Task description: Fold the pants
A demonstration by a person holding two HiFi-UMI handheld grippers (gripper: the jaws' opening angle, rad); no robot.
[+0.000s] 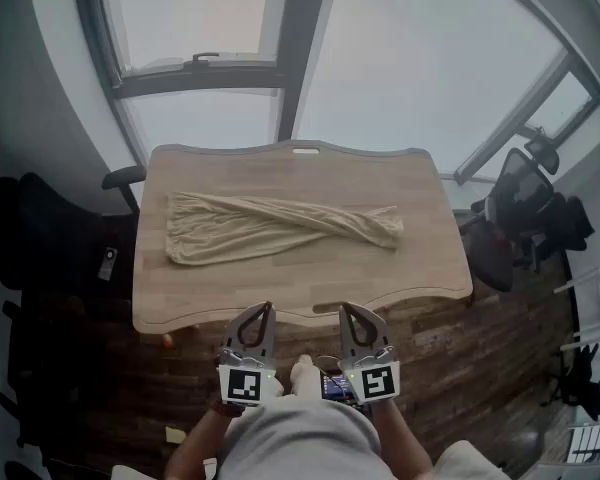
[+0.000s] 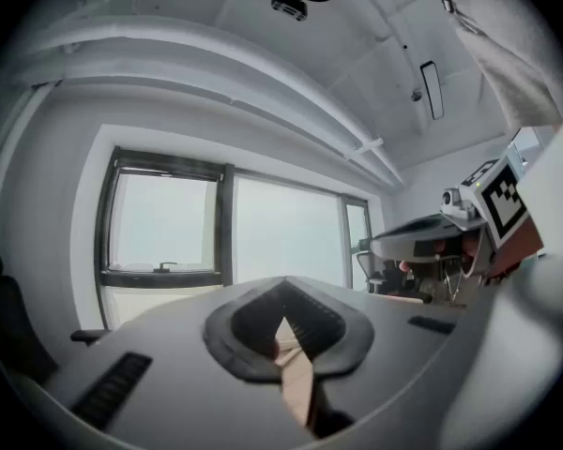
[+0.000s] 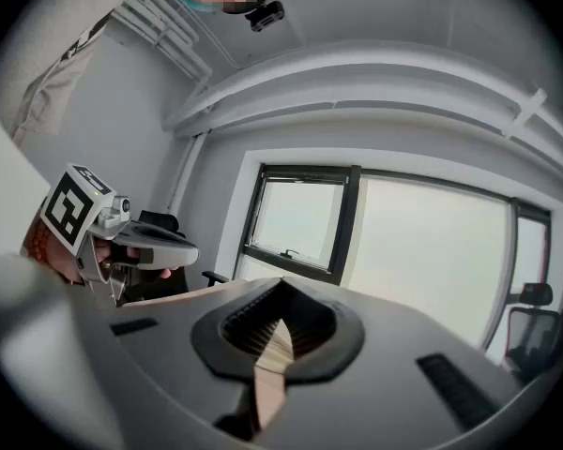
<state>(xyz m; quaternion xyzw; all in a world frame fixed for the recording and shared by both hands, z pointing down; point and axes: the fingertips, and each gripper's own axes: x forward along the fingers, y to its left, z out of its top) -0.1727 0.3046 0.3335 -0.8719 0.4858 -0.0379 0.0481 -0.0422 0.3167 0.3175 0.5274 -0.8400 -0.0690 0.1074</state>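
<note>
Beige pants (image 1: 280, 226) lie on the table (image 1: 420, 268) (well beyond both closed jaws).

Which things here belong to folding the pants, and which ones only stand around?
For the job: pants, wooden table, left hand-held gripper, right hand-held gripper (both shut, empty).
Standing around: black chair at left, office chairs at right, windows.

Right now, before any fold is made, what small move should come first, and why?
Probably open both jaws and reach forward to the pants. The left gripper and the right gripper are shut and empty, held at the near edge of the table, while the pants lie twisted and untouched across its middle.
</note>
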